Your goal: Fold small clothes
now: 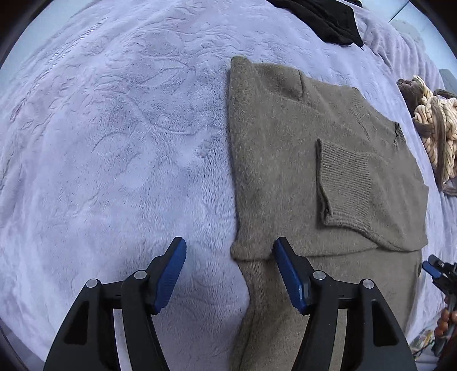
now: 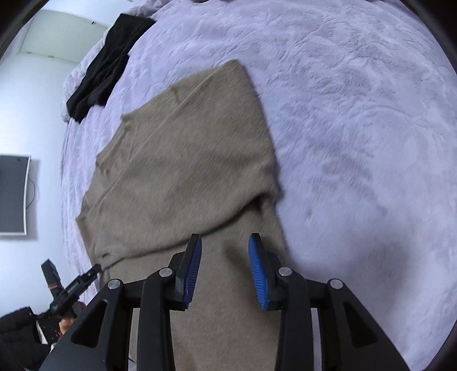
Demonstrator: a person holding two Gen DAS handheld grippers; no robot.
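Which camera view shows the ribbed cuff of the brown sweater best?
The left wrist view: the ribbed cuff lies sharp and unobstructed on the folded brown sweater. The right wrist view is blurred; no cuff can be made out there.

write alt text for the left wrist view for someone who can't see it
A partly folded taupe knitted sweater, one ribbed cuff lying across it, rests on a pale lilac embossed plush blanket. The left hand-held gripper hangs open over the sweater's folded left edge. A black garment lies at the top.
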